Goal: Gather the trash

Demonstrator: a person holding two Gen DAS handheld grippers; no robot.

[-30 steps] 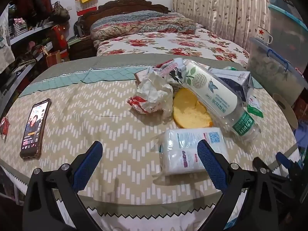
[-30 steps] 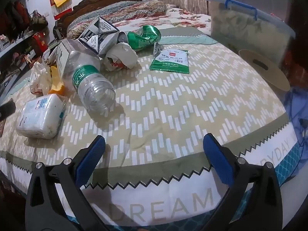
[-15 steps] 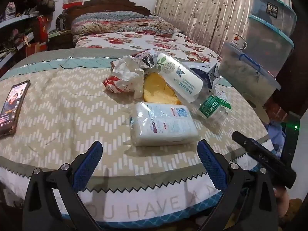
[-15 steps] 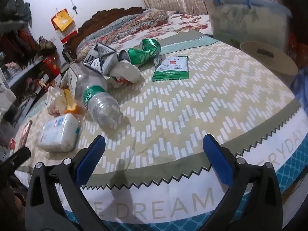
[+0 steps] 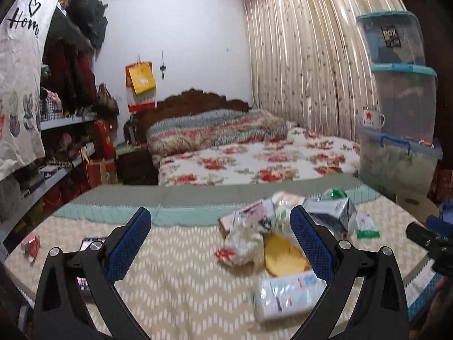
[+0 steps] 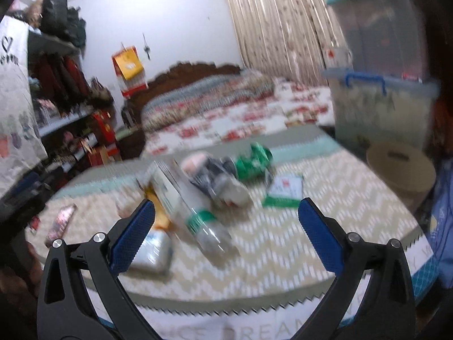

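Both grippers hang above the near edge of a round worktop (image 5: 181,280) covered with a beige zigzag-patterned cloth. The left gripper (image 5: 219,243) is released, its blue-padded fingers (image 5: 128,245) spread wide with nothing between them. The right gripper (image 6: 226,233) is likewise spread wide and holds nothing; its view is blurred.

The trash lies in a loose pile on the far right part of the worktop. In the left wrist view, a white tissue pack (image 5: 288,294) lies nearest, just in front of a yellow sponge-like piece (image 5: 283,257). Beside that sits a crumpled white wrapper with red print (image 5: 243,246), with a flattened carton (image 5: 331,208) and a crushed green can (image 5: 334,194) behind. A small green and white sachet (image 5: 366,226) lies to the right of the carton, a little apart from the pile.

In the right wrist view, a clear plastic bottle with a green label (image 6: 198,212) lies on its side across the middle of the pile, its open end towards the camera.

A phone (image 5: 90,243) lies flat on the left part of the worktop, well apart from the trash, partly hidden behind the left gripper's finger. A small red wrapper (image 5: 31,245) sits near the left edge.

Beyond the worktop stand a bed with a floral cover (image 5: 254,161), stacked clear storage boxes (image 5: 402,107) on the right and cluttered shelves (image 5: 56,147) on the left.
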